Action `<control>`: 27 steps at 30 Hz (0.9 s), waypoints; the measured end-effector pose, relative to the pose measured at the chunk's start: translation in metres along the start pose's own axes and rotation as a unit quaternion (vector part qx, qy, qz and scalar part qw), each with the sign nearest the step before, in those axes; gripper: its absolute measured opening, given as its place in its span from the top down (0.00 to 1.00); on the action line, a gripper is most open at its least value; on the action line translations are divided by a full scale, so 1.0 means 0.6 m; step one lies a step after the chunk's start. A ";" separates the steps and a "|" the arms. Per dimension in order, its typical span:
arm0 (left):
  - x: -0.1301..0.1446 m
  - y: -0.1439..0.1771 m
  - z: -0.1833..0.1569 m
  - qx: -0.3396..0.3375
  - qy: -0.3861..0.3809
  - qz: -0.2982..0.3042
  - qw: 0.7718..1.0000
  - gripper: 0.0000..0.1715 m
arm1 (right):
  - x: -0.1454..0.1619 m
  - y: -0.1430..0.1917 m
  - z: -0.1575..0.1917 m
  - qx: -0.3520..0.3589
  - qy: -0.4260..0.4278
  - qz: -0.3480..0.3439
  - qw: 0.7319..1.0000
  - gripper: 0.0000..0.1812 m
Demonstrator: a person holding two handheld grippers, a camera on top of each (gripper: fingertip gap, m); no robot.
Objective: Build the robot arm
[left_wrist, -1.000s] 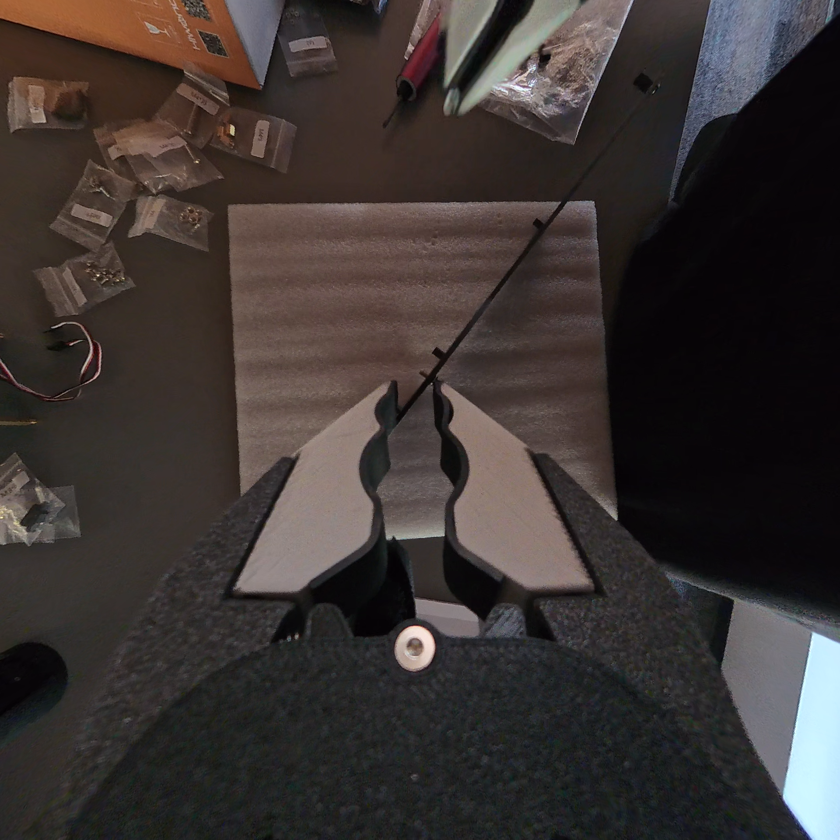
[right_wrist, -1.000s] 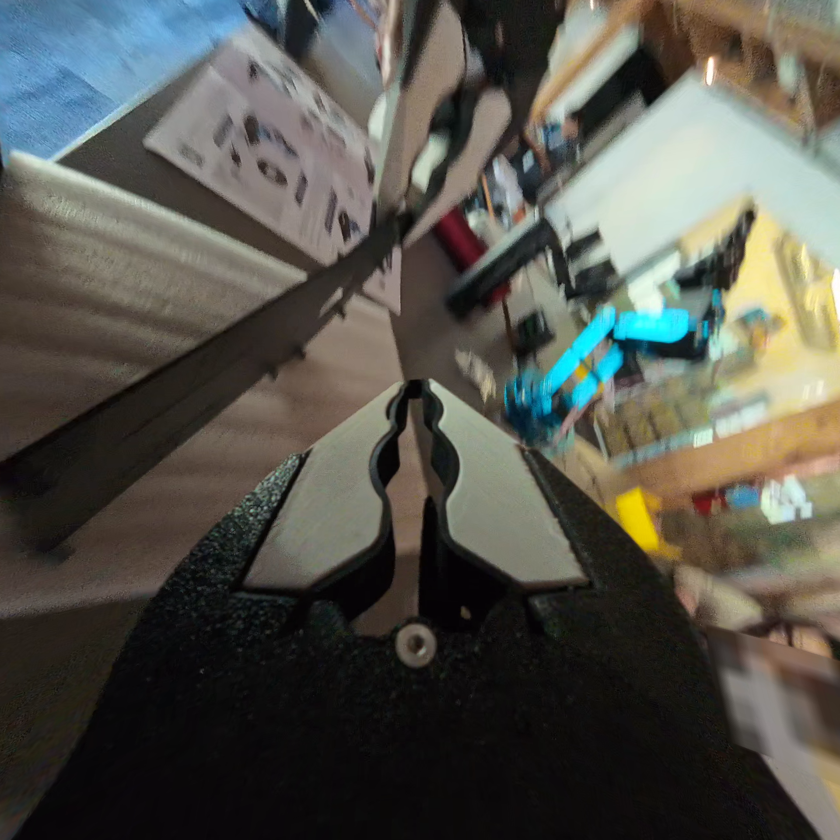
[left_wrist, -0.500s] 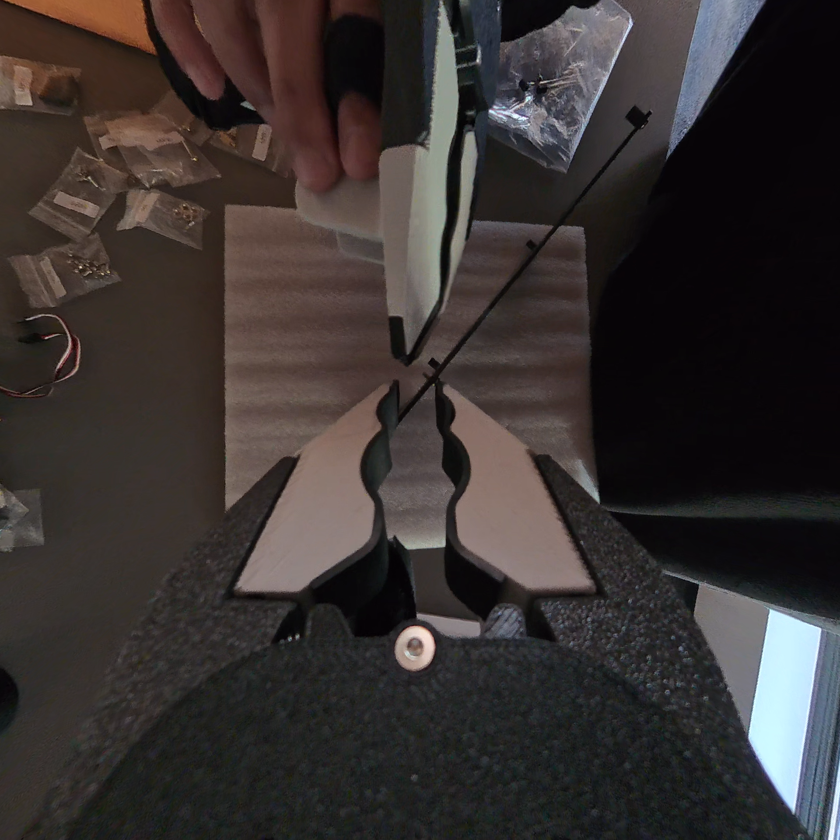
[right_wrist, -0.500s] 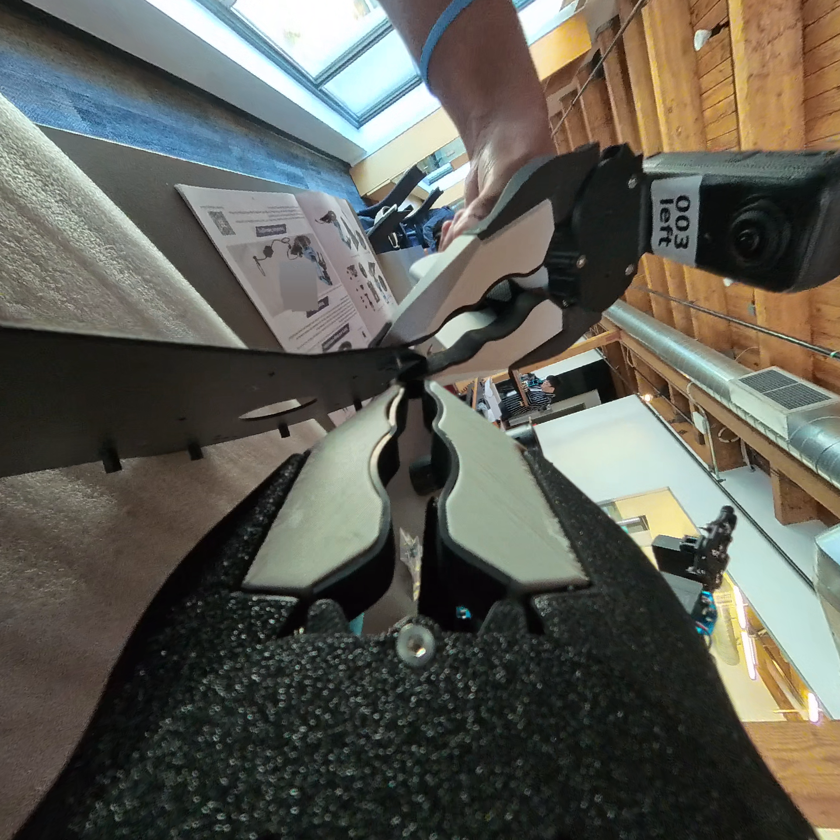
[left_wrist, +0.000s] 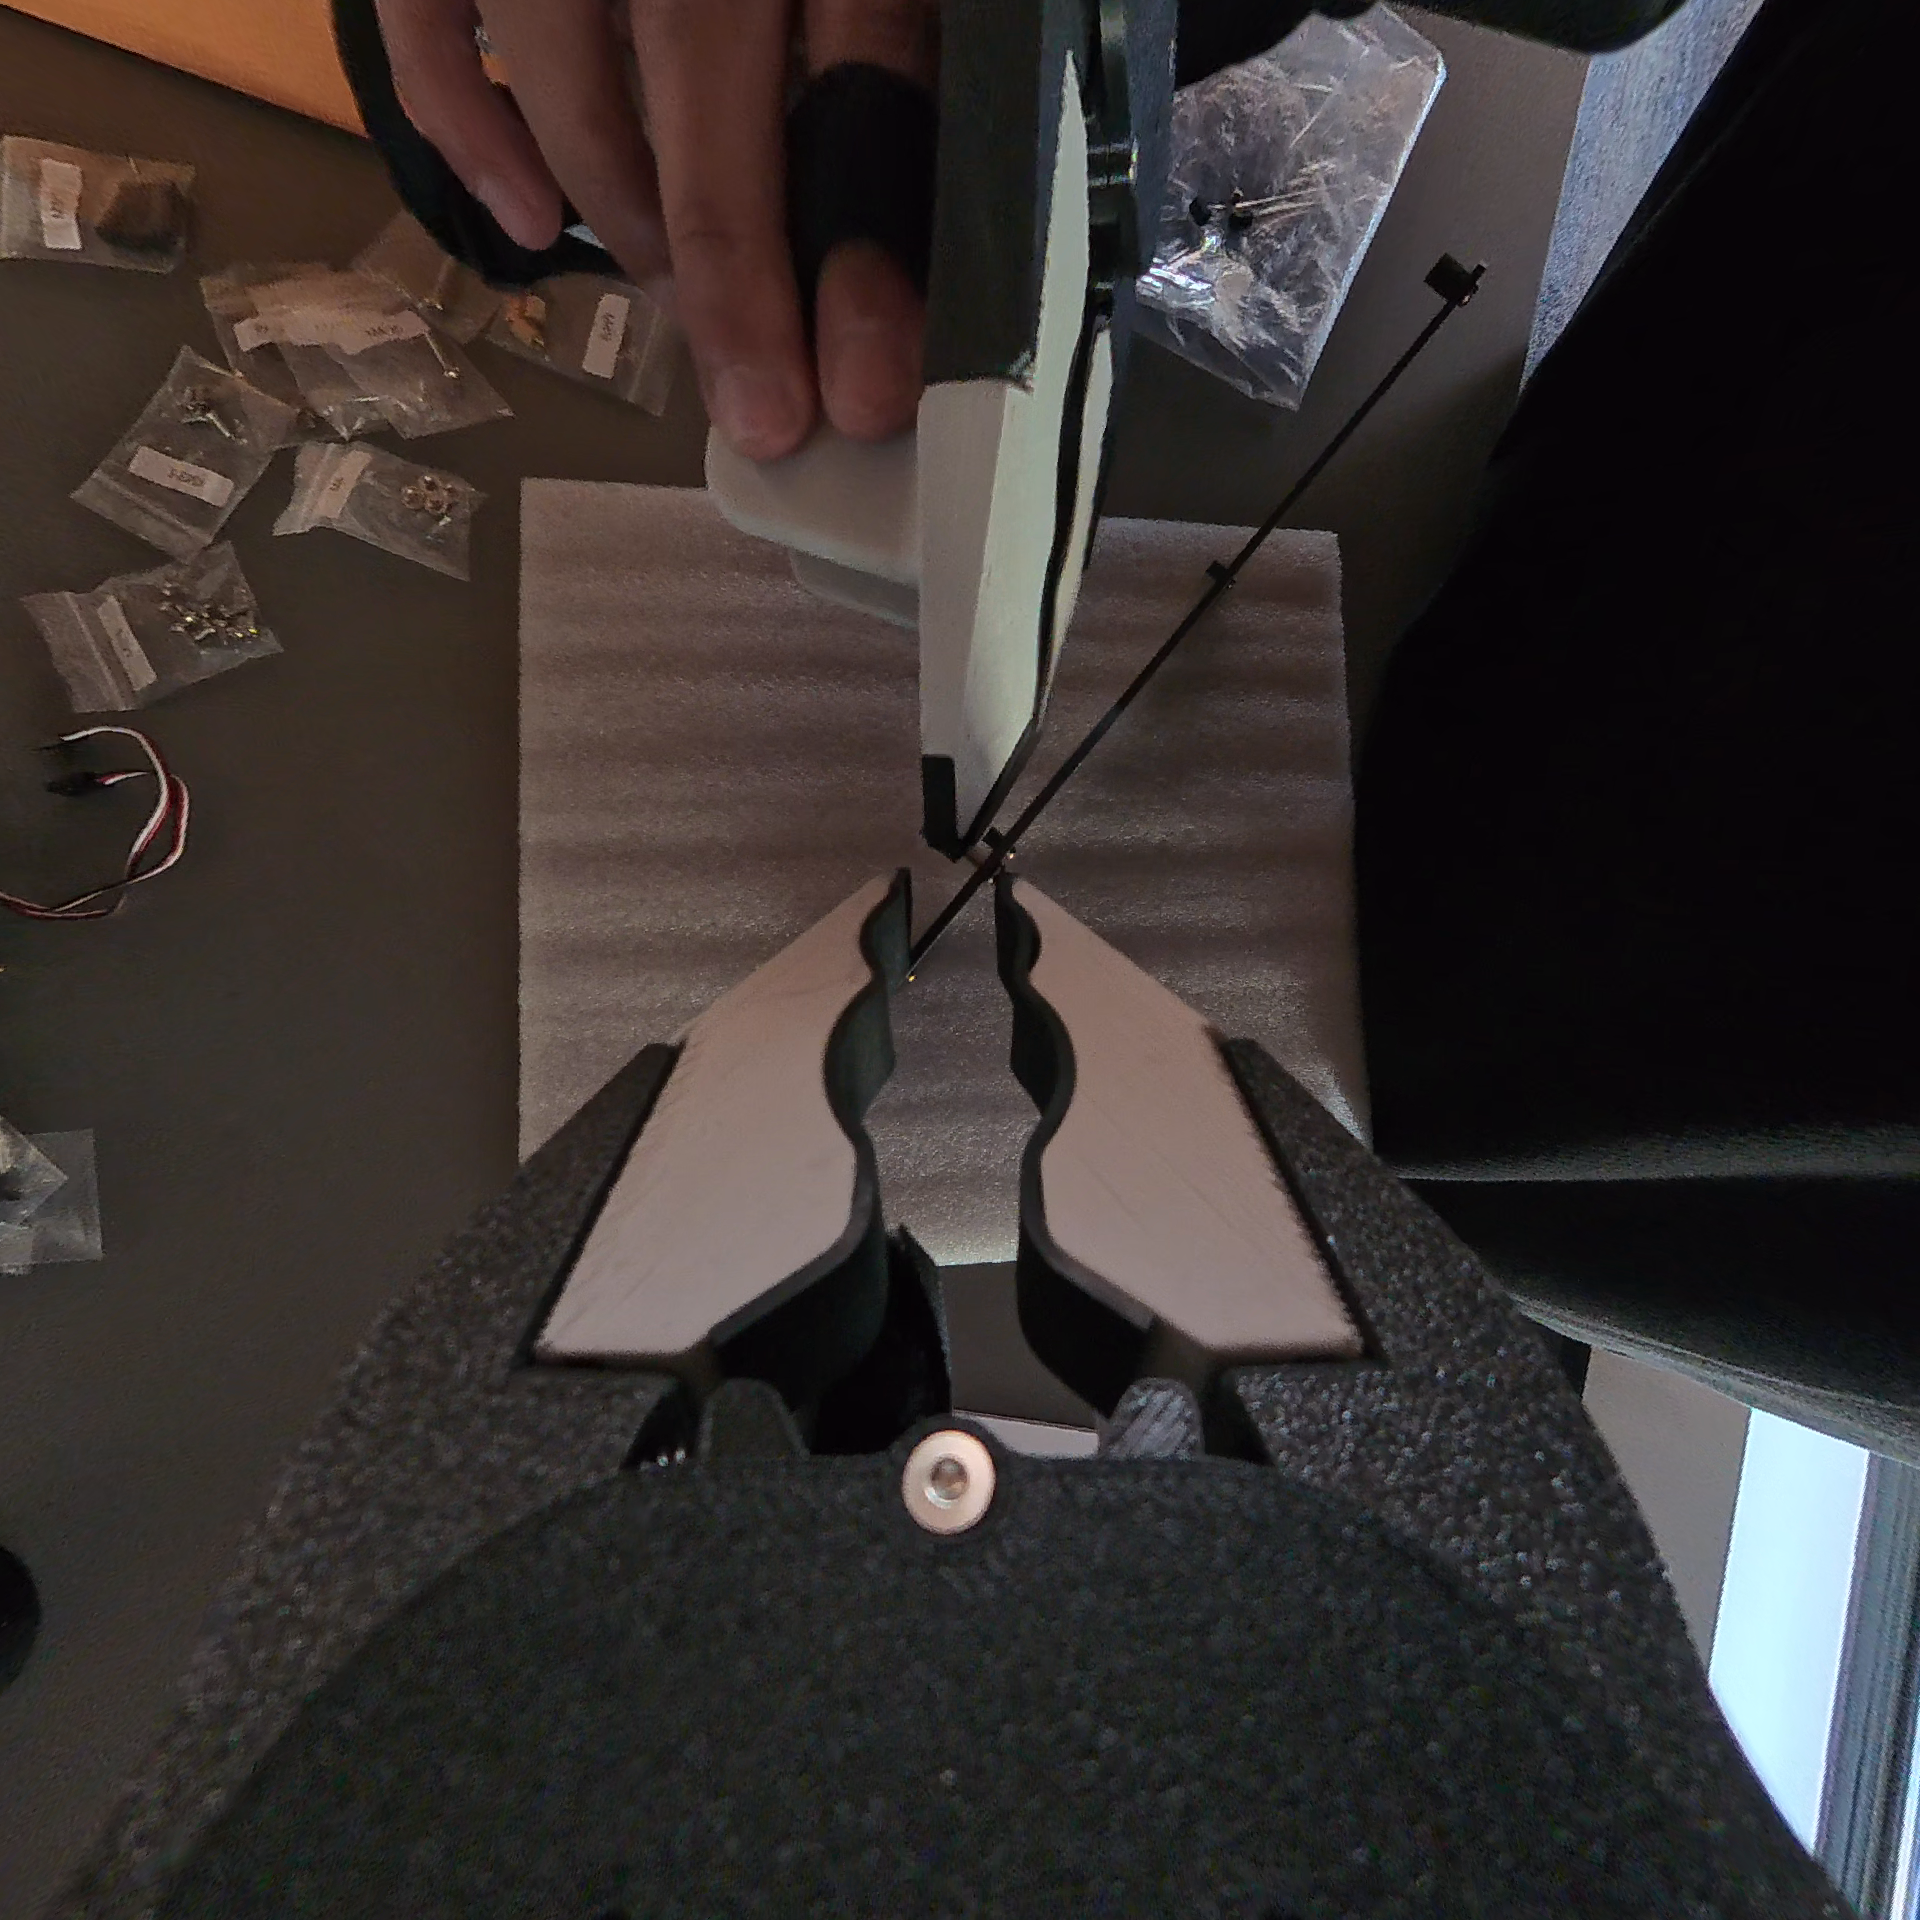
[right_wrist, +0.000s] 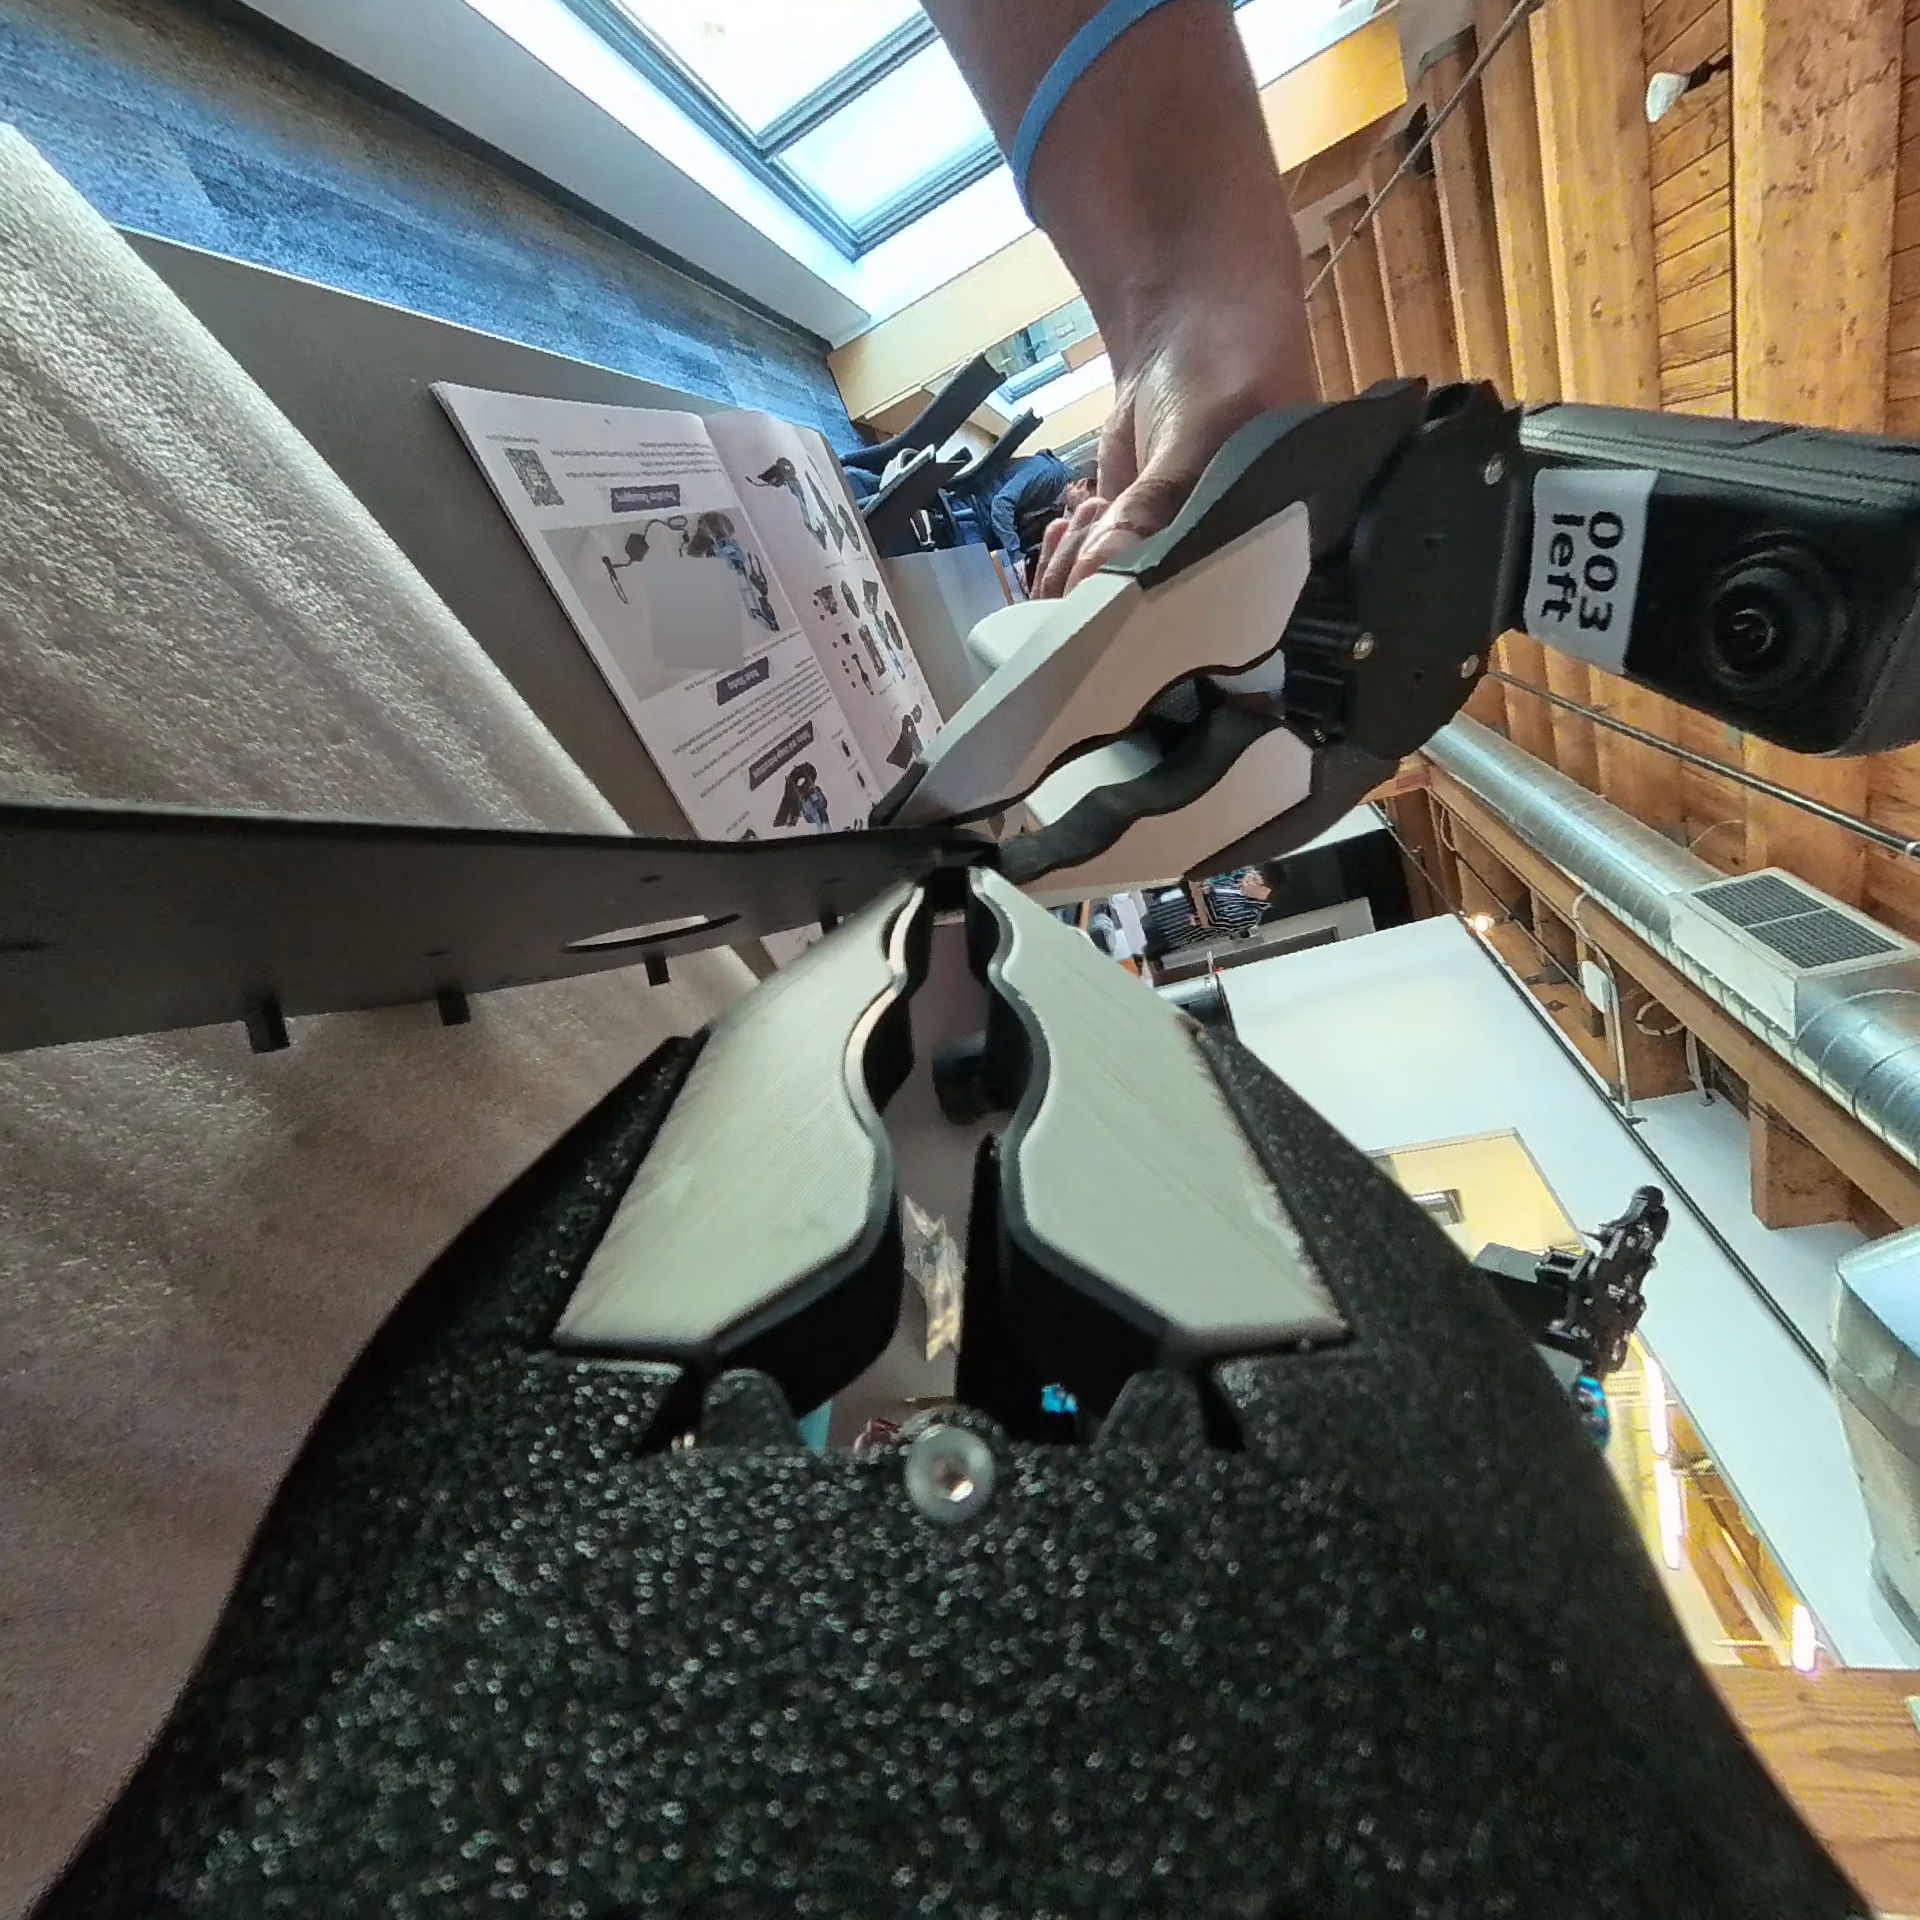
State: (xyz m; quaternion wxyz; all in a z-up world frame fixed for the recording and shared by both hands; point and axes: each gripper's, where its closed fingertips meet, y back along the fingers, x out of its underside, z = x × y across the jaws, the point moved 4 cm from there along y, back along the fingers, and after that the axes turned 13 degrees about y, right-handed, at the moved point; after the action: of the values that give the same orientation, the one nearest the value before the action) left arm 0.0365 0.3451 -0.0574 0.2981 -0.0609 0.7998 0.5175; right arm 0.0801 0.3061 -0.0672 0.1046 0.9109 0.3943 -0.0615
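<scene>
**Item: plate** (left_wrist: 1195, 613). Thin, flat and black. The left wrist view shows it edge-on as a slanting line. The right wrist view shows its broad face (right_wrist: 416, 894), with small tabs along one edge and a round hole. It is held in the air above a foam sheet (left_wrist: 707, 727), touching neither the sheet nor the table.

**Left gripper** (left_wrist: 951, 904). Its fingers are drawn in to a narrow gap. The near end of the plate is caught slantwise between the tips, against the inner pad of one finger and the tip of the other. In the right wrist view (right_wrist: 977, 842) the two fingers meet on the plate's corner. A camera (right_wrist: 1714, 613) is mounted behind them, and a hand (right_wrist: 1153, 457) is on the grip.

**Right gripper** (right_wrist: 945, 899). It is turned on its side, and its tips are right at the same corner of the plate. The fingers are nearly together with a slim gap between them. Whether they pinch the plate or only touch it cannot be told. In the left wrist view (left_wrist: 951, 826) it comes down from above, just beyond the left gripper's tips, with a hand (left_wrist: 675, 208) wrapped around it.

**Surroundings.**
- The foam sheet is pale and ribbed, and lies flat on a dark table (left_wrist: 312, 987).
- Small clear bags (left_wrist: 177, 473) of hardware are scattered on the table beside the sheet.
- A larger clear bag (left_wrist: 1278, 239) lies beyond the sheet's far edge.
- A red, white and black wire (left_wrist: 156, 821) lies near the table edge.
- An open booklet (right_wrist: 675, 582) lies beyond the foam.
- A large dark shape (left_wrist: 1662, 727) fills one side of the view. What it is cannot be told.
</scene>
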 end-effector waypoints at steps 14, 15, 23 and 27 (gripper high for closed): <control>0.000 0.000 0.001 0.006 0.003 -0.006 1.000 0.91 | -0.002 0.001 0.005 -0.009 0.033 0.000 0.999 0.99; 0.000 0.000 0.001 0.005 0.003 -0.005 1.000 0.91 | -0.002 0.002 0.005 -0.008 0.031 0.000 0.999 0.99; -0.002 -0.001 0.001 0.003 0.002 -0.001 1.000 0.91 | -0.002 0.001 0.002 -0.004 0.037 -0.001 0.999 0.98; -0.001 0.000 0.002 0.007 0.004 -0.001 1.000 0.91 | 0.001 -0.003 -0.001 -0.028 0.025 -0.019 0.999 0.98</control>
State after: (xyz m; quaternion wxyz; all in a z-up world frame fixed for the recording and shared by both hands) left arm 0.0377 0.3457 -0.0574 0.2957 -0.0615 0.8046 0.5113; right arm 0.0794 0.3076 -0.0672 0.1184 0.9012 0.4158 -0.0296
